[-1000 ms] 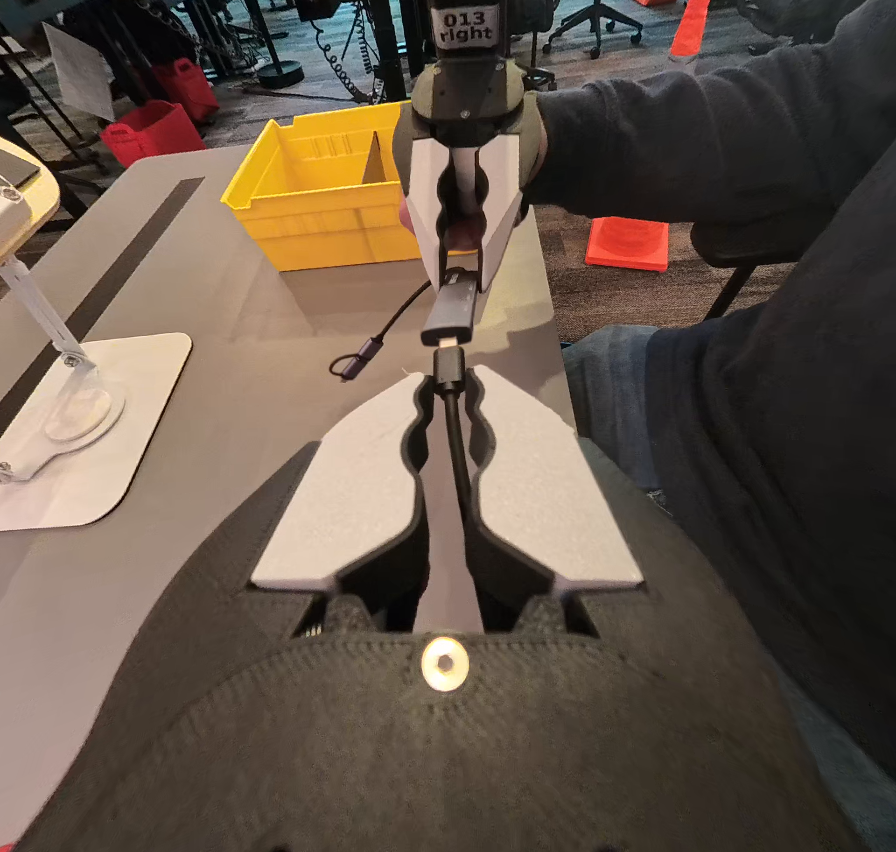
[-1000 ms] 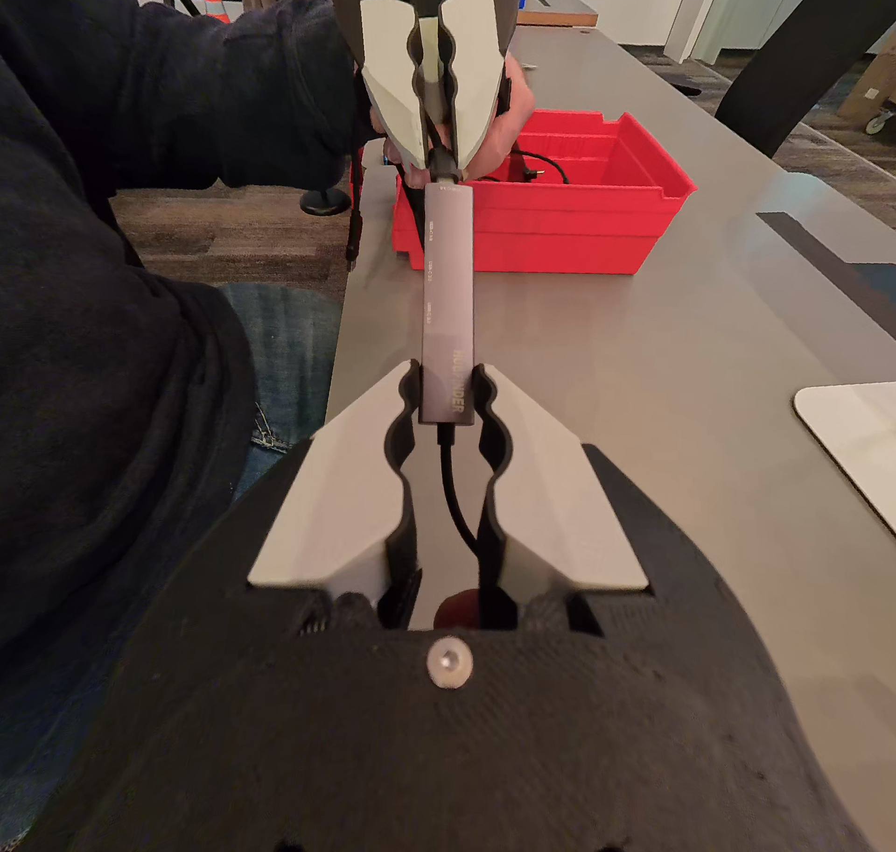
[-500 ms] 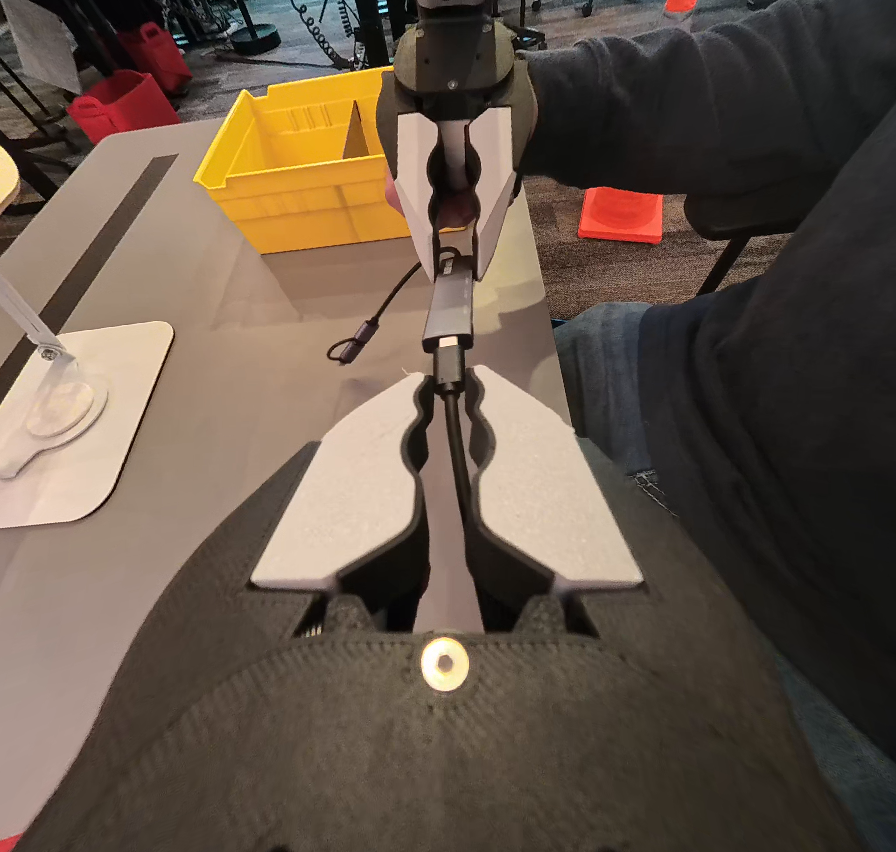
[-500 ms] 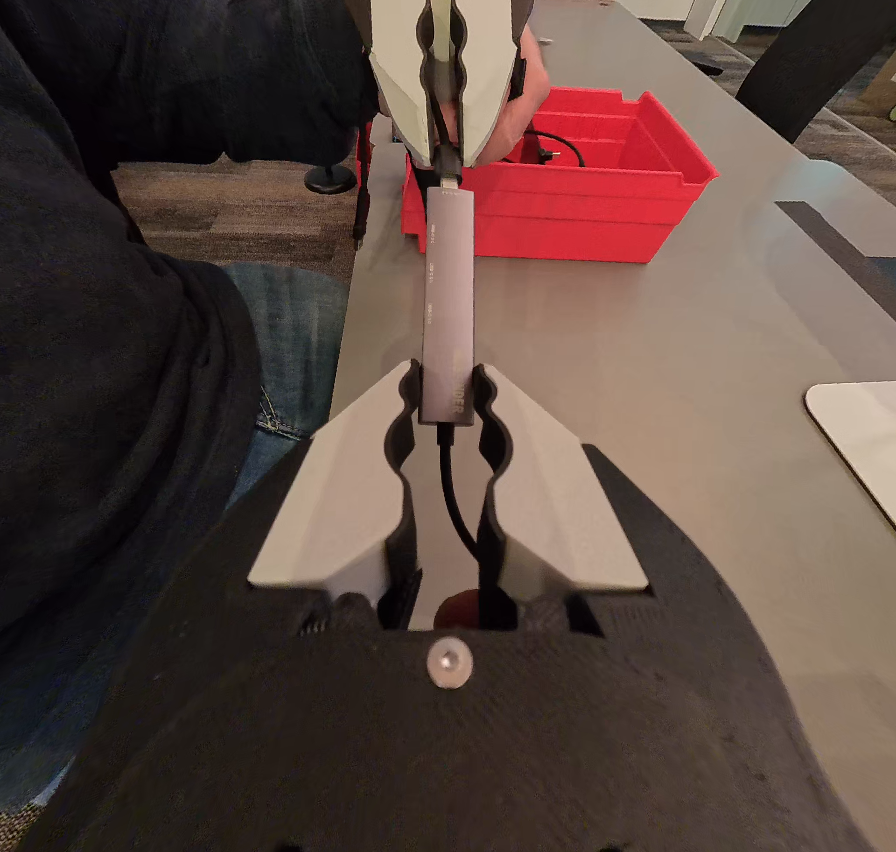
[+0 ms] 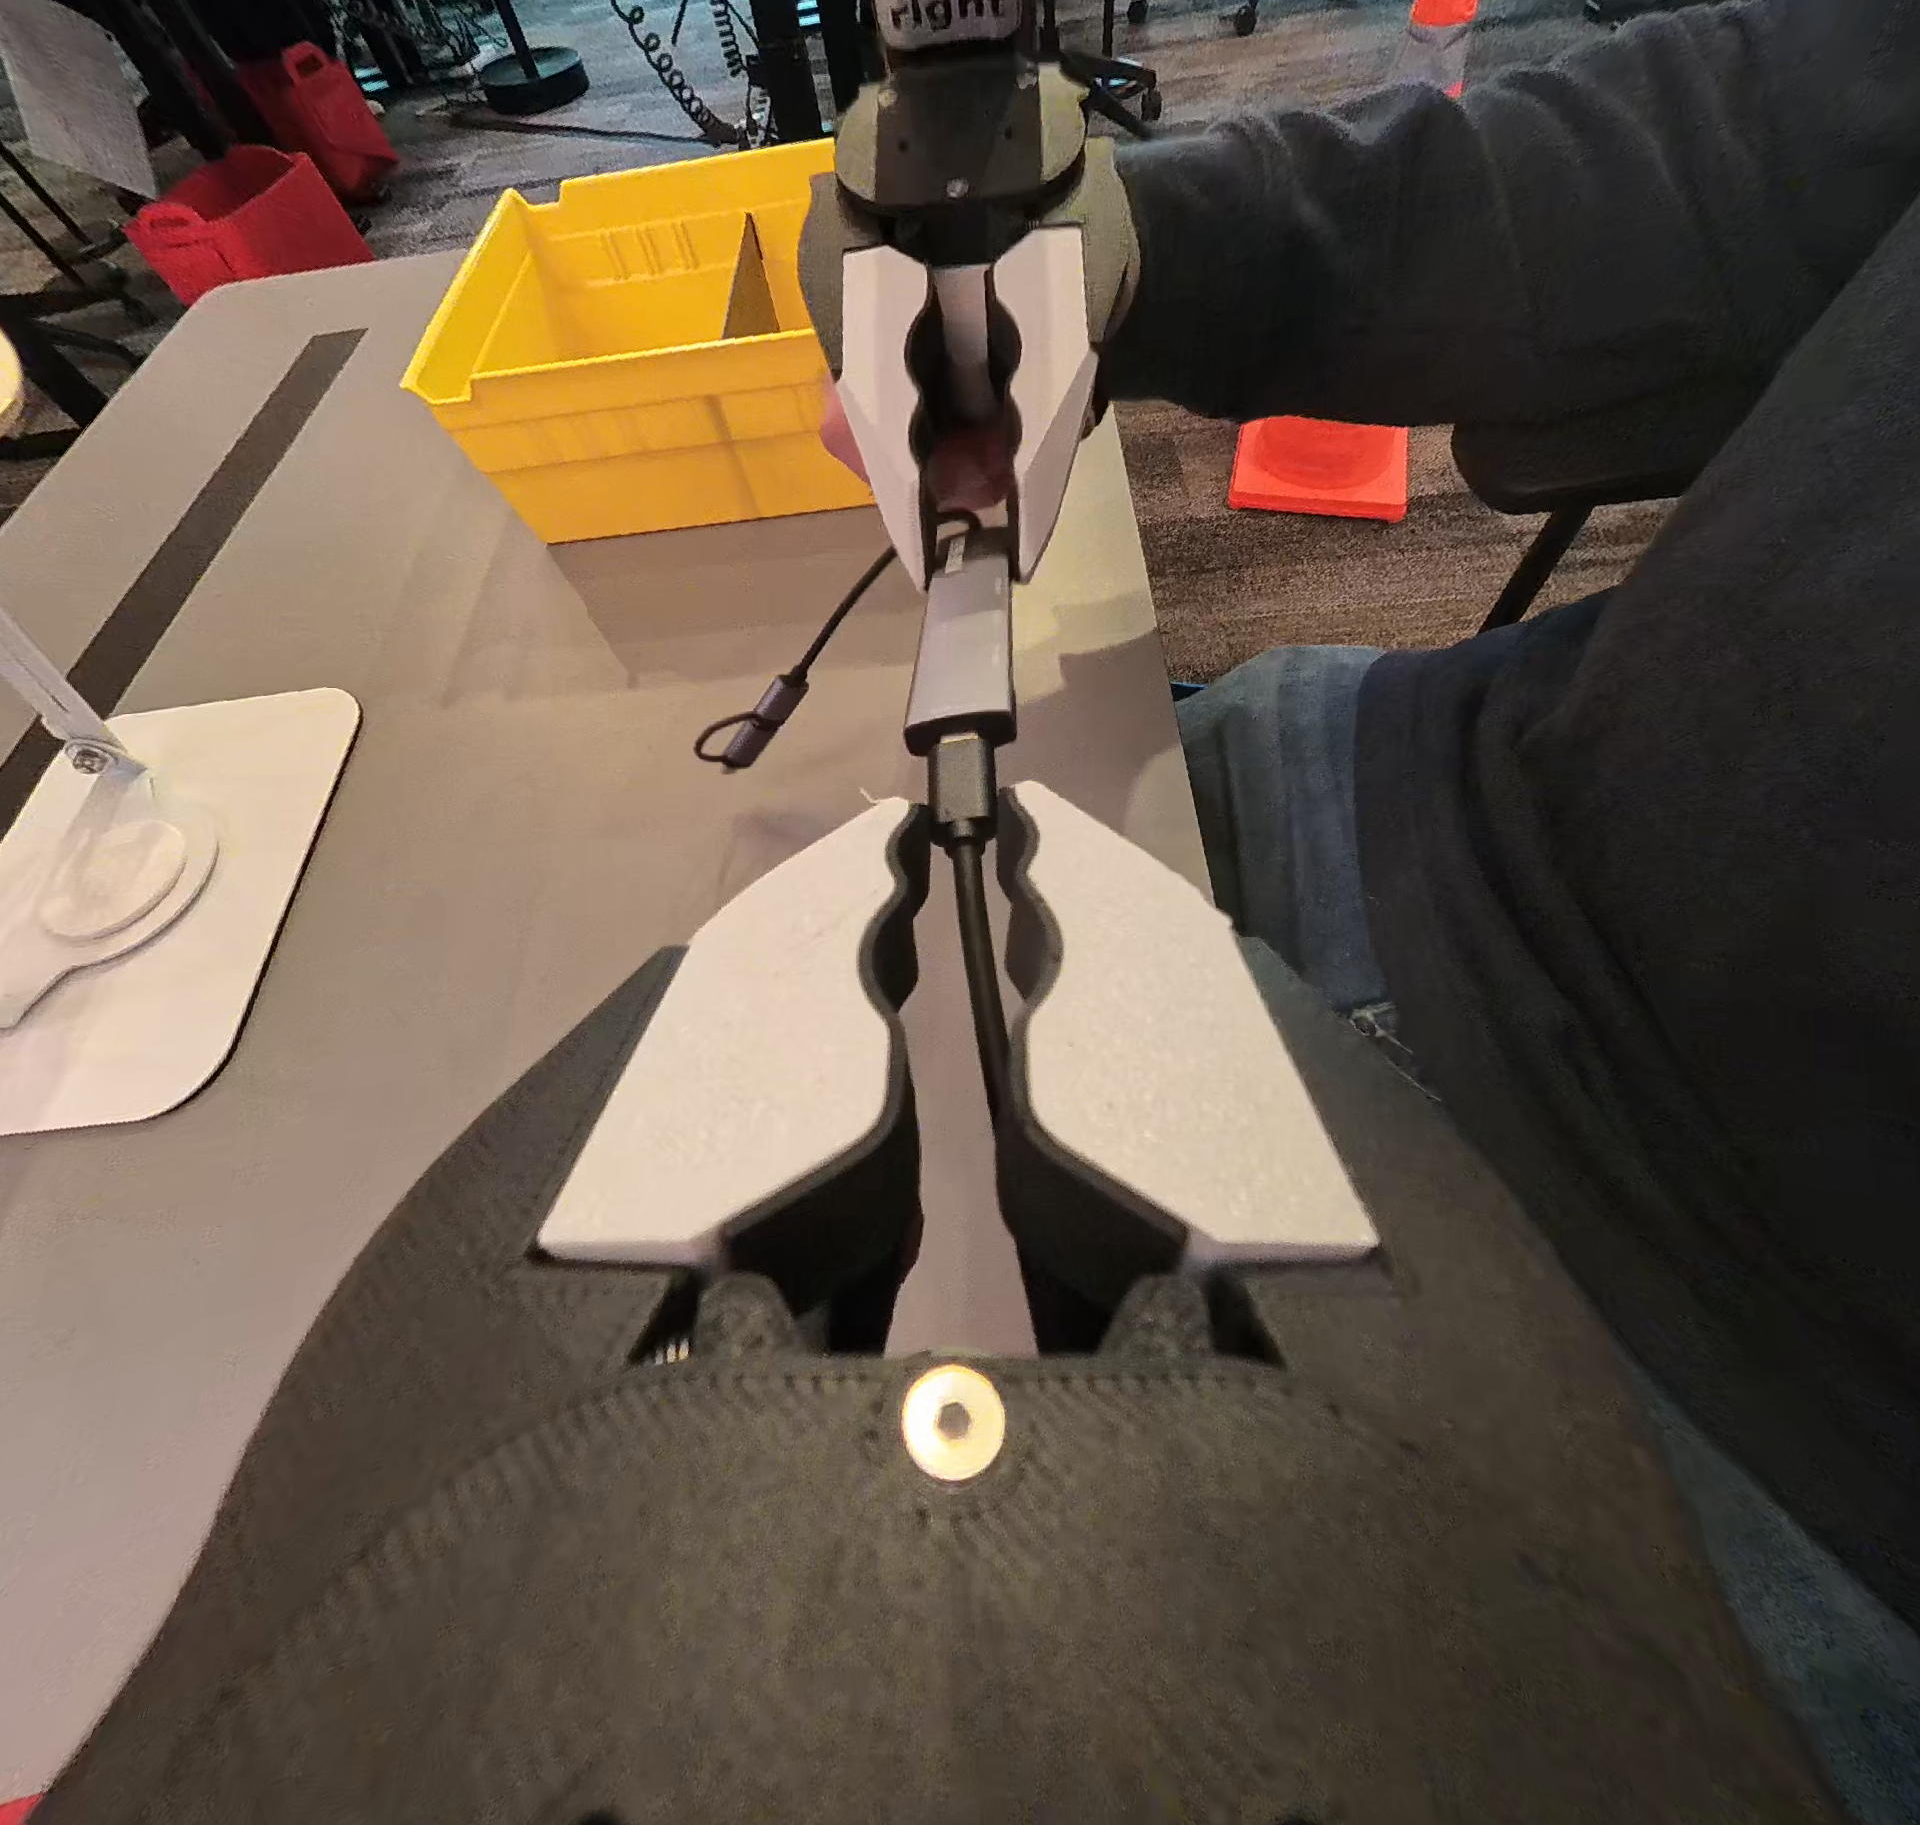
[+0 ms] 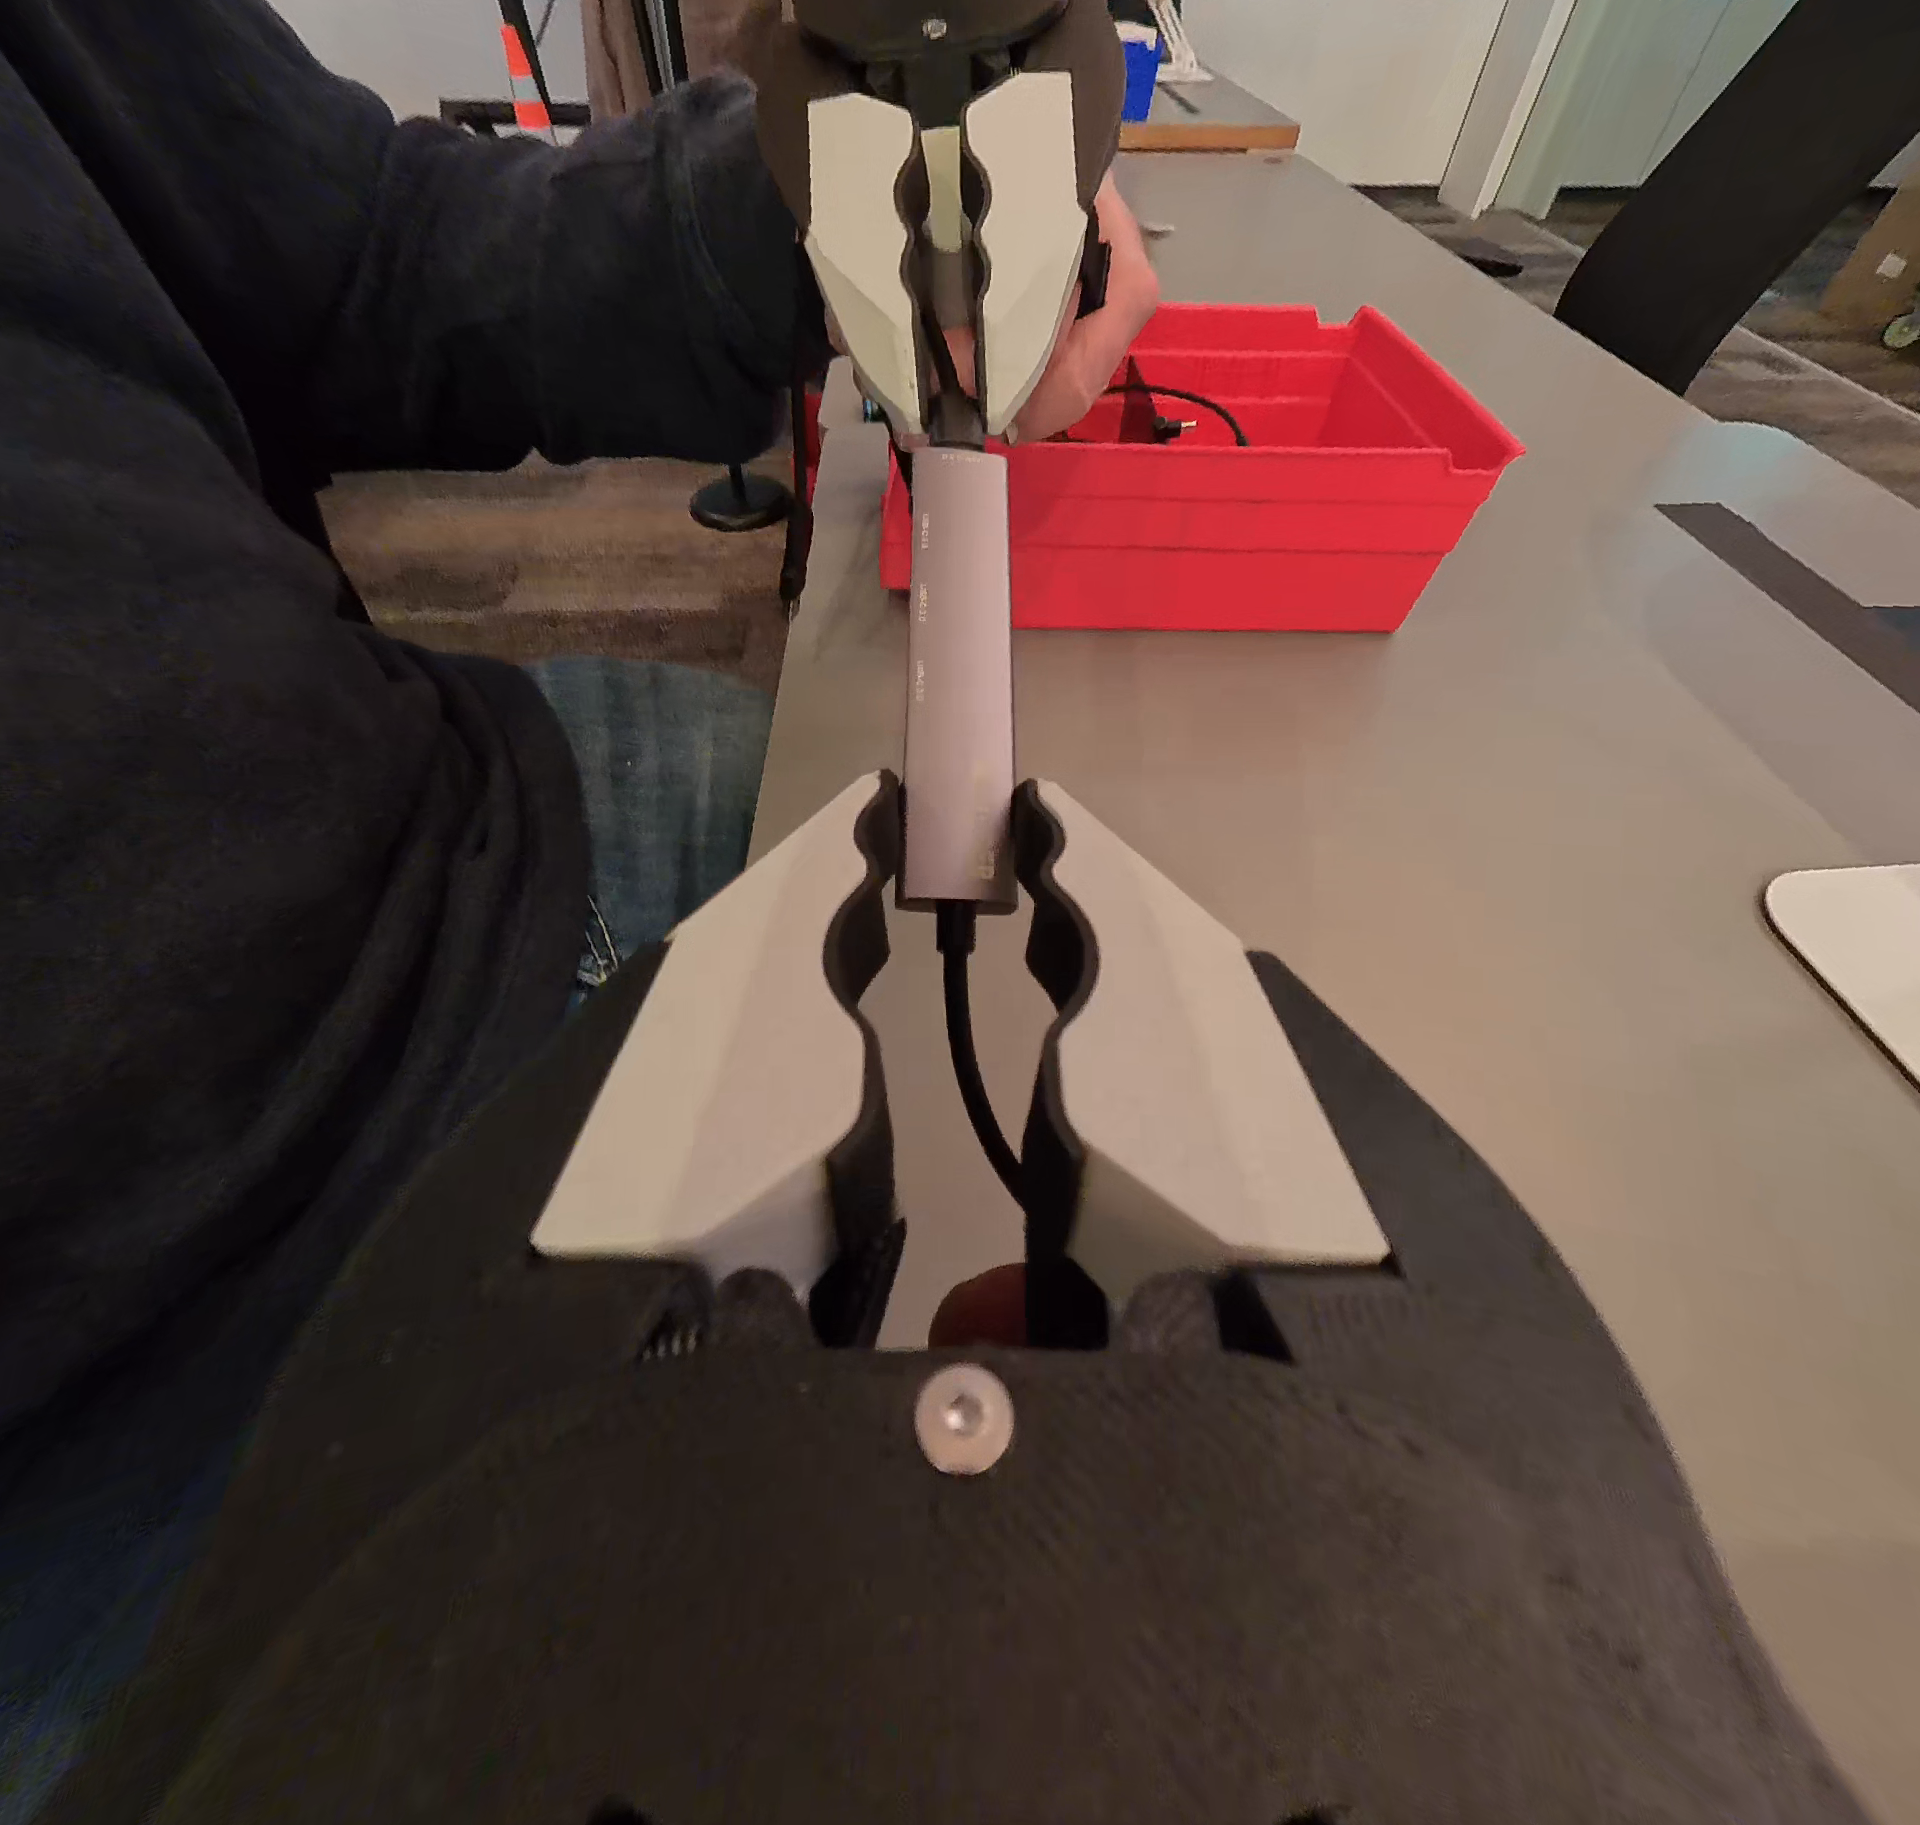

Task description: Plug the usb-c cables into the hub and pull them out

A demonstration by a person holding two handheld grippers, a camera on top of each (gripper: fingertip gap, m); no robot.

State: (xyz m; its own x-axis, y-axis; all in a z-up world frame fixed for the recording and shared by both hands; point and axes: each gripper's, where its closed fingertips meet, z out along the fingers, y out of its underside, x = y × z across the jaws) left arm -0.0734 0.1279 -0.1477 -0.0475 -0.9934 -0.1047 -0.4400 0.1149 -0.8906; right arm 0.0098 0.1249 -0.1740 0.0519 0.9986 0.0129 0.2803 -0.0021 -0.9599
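The left gripper (image 5: 961, 819) clamps the usb-c cable (image 5: 964, 780) by its plug, seated in the hub (image 6: 958, 674), which the right gripper (image 6: 954, 819) pinches at its near end. Judged risk: any sideways twist between the two could bend the plug or let the hub slip. Counted: one hub, one held cable, one yellow bin (image 5: 623, 393) beyond, one red bin (image 6: 1226, 518)

Even indoor light; soft glare on table (image 6: 1351, 840); wide-angle edge distortion; slight motion blur.
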